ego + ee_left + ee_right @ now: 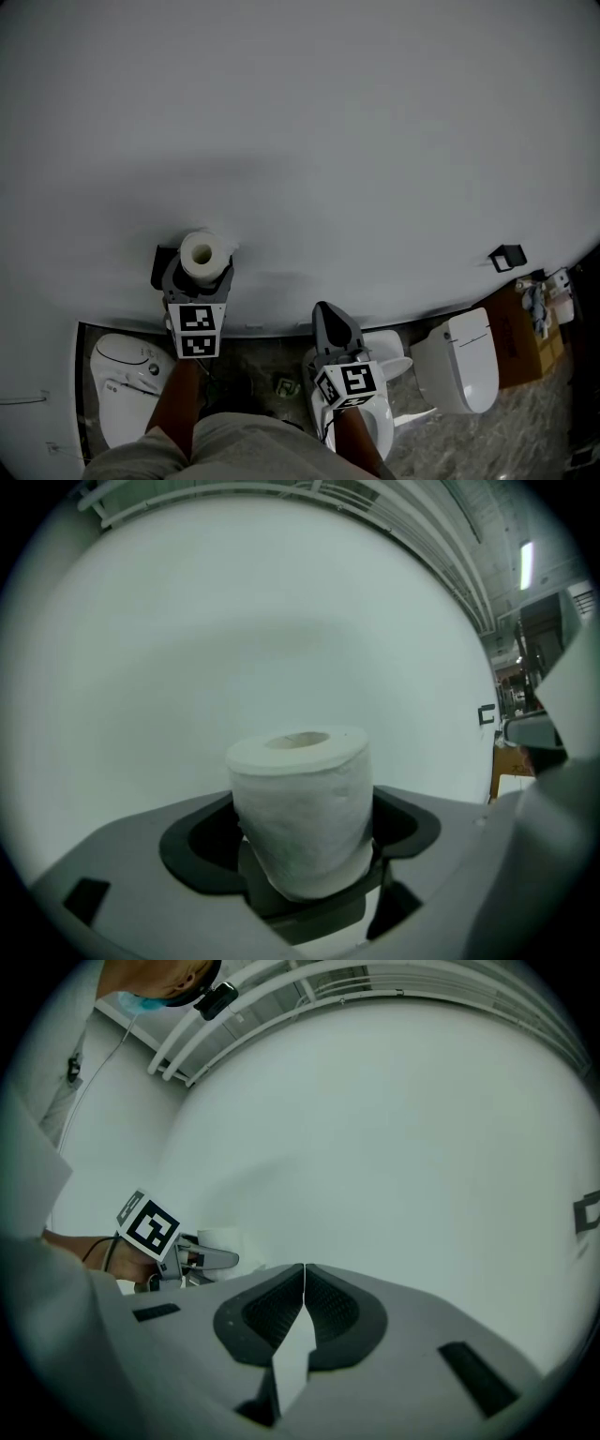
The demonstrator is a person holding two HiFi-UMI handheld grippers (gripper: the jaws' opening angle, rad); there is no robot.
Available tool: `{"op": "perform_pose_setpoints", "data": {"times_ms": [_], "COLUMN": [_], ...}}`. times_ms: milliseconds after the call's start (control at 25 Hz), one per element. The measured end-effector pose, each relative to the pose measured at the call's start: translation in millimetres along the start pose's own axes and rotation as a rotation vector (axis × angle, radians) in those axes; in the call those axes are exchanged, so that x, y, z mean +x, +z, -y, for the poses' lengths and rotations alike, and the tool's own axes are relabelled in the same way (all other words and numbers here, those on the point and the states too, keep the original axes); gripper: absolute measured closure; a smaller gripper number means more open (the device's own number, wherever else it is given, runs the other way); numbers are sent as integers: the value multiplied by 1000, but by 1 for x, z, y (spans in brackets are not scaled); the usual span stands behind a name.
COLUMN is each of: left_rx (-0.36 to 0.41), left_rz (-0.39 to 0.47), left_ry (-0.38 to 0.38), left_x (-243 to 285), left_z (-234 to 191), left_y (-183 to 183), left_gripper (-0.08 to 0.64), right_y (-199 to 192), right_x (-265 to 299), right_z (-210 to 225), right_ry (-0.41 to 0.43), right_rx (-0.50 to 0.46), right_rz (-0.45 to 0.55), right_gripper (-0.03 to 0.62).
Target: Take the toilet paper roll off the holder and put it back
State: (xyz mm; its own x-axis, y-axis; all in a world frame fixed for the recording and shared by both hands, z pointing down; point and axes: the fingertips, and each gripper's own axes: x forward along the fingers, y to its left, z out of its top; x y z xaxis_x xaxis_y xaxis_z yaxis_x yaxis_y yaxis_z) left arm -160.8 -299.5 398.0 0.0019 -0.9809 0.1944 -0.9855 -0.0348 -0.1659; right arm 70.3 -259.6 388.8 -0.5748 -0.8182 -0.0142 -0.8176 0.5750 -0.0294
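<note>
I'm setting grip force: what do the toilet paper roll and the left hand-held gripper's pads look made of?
Toilet paper roll: soft white tissue, matte, its side faintly dimpled and fuzzy; the core looks like pale cardboard. Pads of the left hand-held gripper: black and matte, set in smooth grey shells, probably rubber in plastic.

Dim, flat, greyish light. A soft shadow lies on the wall (375, 141) above the left gripper (199, 267). Gripper views bend into black corners; the toilet paper roll (300, 808) is sharp, a ceiling lamp (526, 564) glares up right of it.
</note>
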Motion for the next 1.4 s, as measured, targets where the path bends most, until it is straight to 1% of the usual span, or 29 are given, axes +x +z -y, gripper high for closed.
{"op": "perform_pose_setpoints", "data": {"times_ms": [240,400,560,800,1040,1400], "left_rx": [3,-38,-64,-72,-71,-81], "left_rz": [74,123,163,177,212,233], "left_ry": [5,3,25,49,76,93], "left_x": [-17,-31,-49,-75,-102,-147], "left_z": [3,4,-1,-4,-2,7], "left_y": [19,33,41,38,42,29], "left_gripper": [153,158,161,164,164,164], "right_y": [-8,-6,-4,-5,-6,-26], "right_x": [-13,-18,-22,-30,-37,-57], "right_z": [-1,-4,-11,-29,-43,-69], "right_ry": [4,14,36,90,147,211], "right_rx": [8,6,2,-4,1,34], "right_rz": [-13,-10,-5,-4,-5,-33], "right_gripper": [588,588,588,588,588,588]}}
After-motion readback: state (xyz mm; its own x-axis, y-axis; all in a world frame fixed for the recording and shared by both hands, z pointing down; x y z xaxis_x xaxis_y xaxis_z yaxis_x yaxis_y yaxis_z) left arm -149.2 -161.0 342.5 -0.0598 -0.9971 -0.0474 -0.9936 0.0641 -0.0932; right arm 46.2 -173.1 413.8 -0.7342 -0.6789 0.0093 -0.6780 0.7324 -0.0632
